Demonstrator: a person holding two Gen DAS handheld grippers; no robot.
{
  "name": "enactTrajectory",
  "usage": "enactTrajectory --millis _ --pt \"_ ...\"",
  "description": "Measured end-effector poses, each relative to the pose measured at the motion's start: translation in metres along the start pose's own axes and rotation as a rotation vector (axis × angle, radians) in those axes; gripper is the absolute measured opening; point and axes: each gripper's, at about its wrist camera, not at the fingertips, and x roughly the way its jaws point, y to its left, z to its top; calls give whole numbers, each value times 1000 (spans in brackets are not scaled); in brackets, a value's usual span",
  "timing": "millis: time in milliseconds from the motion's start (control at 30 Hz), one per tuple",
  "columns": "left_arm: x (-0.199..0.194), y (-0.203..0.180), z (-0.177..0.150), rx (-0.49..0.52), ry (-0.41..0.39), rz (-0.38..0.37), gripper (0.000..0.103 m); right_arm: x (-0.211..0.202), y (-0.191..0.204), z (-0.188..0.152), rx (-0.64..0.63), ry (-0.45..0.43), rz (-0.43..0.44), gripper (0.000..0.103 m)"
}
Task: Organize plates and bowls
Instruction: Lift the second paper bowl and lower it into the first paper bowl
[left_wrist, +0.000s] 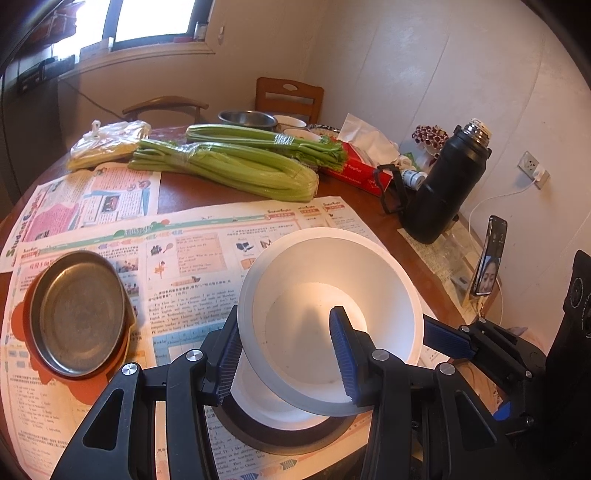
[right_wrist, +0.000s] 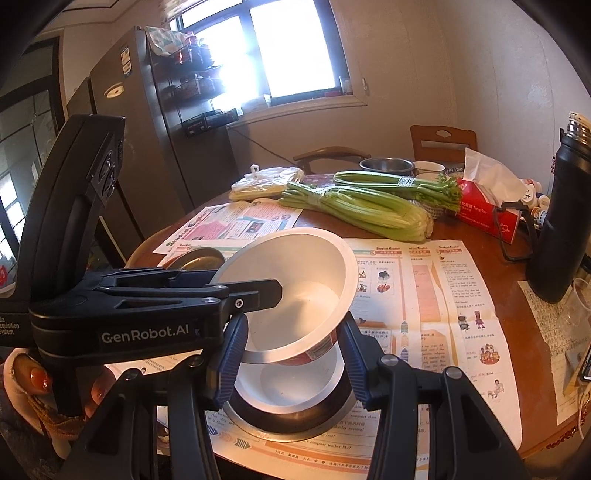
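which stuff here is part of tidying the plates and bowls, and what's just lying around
Job: tilted white paper bowl; white bowl in black ring under it; round metal plate on orange tray; left hand-held gripper.
Lying about: green celery bunches; black thermos; red tissue box.

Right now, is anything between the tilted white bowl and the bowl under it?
Nothing visible. The left gripper grips the tilted bowl by its rim, just above the lower bowl in the black dish. The right gripper straddles both bowls, with no object in the gap.

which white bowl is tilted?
The upper white bowl, held at its rim by the left gripper; the lower white bowl sits level.
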Motion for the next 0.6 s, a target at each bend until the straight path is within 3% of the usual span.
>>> enactTrajectory --millis 600 --pt "27 9 -20 -23 58 8 47 22 -9 -22 13 72 20 50"
